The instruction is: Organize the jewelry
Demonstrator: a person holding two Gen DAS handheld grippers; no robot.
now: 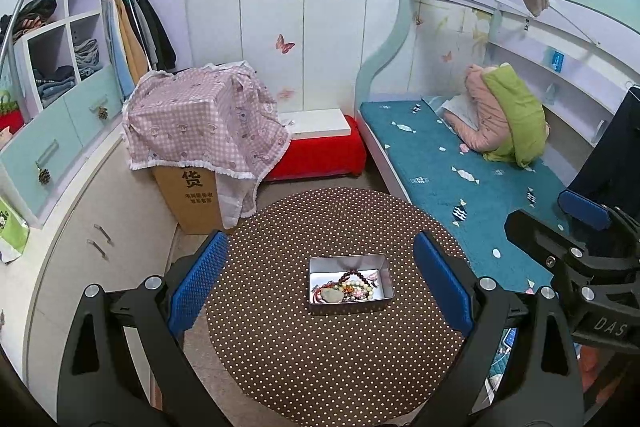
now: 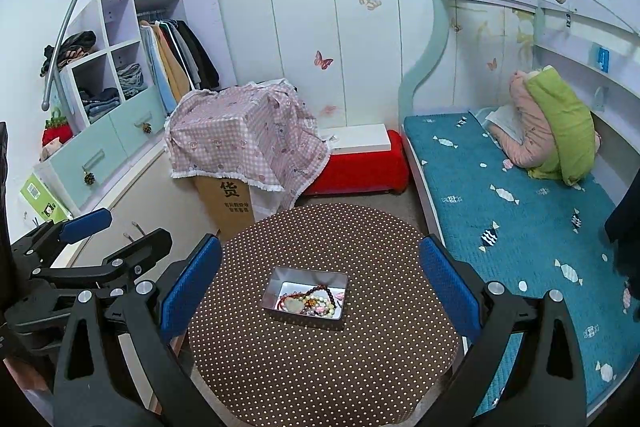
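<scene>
Both my claws hang above the near edge of the round polka-dot worktop [image 1: 320,367], held side by side. My left claw [image 1: 320,283] is spread wide with nothing between its blue pads, and my right claw [image 2: 320,291] is spread just as wide and equally bare.

The jewelry [image 1: 348,289] lies heaped inside an open rectangular metal tin [image 1: 382,265] that sits near the middle of the worktop, a little toward its near edge. That heap fits two readings: pieces gathered into the tin as the job wants, or a jumble waiting to be sorted. I cannot settle which.

If I reach in, I judge the care lies in coming straight down over the tin, keeping my pads clear of its thin walls so it does not skid on the cloth, and pinching one strand only.

The pile is tangled: a string of dark reddish-brown beads [image 2: 326,291] loops over a strand of pale cream and green beads, a flat pale stone pendant [image 2: 293,305] rests at the near-left of the tin, with red cord and small pink bits mixed through. The tin's bare floor shines mirror-bright at its far side.
</scene>
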